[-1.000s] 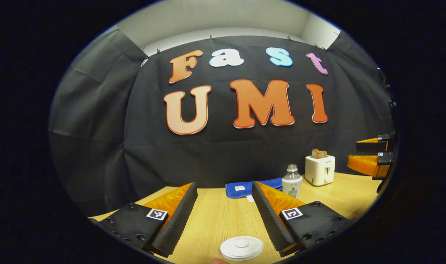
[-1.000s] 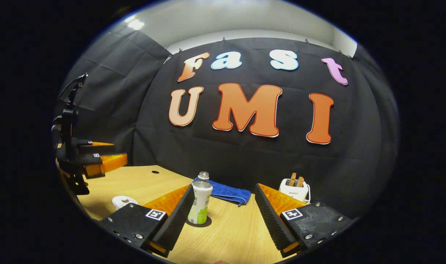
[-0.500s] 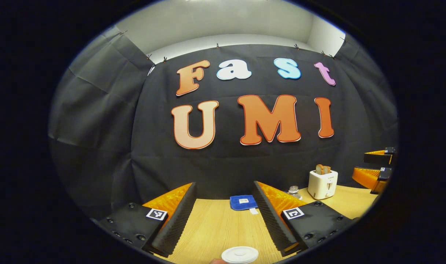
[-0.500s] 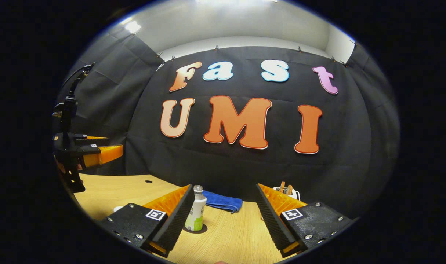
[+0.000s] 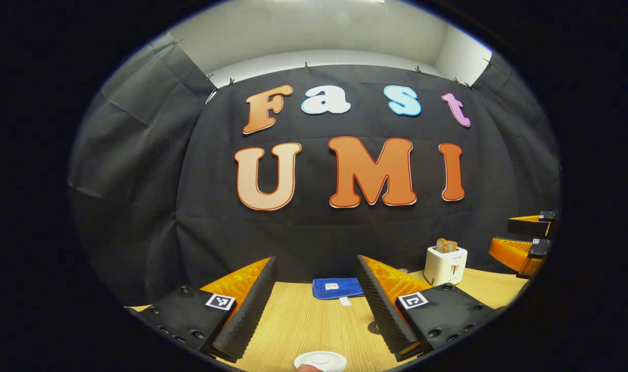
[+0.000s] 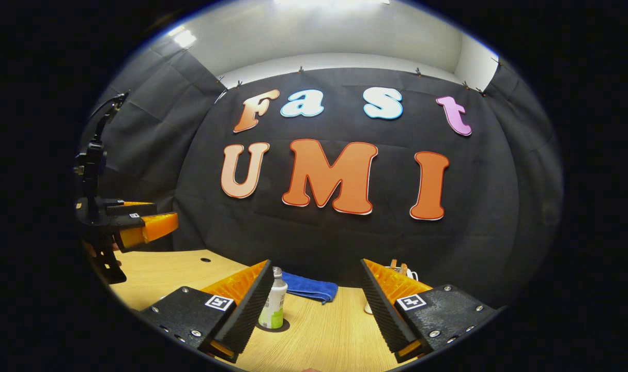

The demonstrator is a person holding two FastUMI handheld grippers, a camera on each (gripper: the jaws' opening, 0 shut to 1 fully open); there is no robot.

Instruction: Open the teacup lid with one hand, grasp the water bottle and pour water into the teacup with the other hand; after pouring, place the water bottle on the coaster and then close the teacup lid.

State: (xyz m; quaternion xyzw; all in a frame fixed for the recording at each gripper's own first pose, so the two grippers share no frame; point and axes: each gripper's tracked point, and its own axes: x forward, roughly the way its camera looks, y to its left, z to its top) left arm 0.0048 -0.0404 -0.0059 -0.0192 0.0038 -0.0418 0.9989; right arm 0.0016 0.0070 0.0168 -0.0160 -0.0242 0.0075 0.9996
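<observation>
a pale wood-grain bench runs across the booth, backed by a black cloth wall that hangs in soft folds from clips along its top edge, with a plain light wall and ceiling above it and a bright lamp glare at the very top of the right gripper view. the left hand-held gripper is raised above the bench with its fingers wide apart and nothing between them; at the bottom edge of the left gripper view lies the white round teacup lid, seen from above, and whether it sits on the cup cannot be told. farther back on the bench lies a folded blue cloth, and to the right stands a white toaster with slices of bread in its slots. the right hand-held gripper is likewise held above the bench, fingers spread apart and empty. in the right gripper view the water bottle stands upright on a dark round coaster, just beside the inner face of that view's left finger and partly hidden by it; i cannot tell if they touch. a small dark hole marks the bench toward the left.
</observation>
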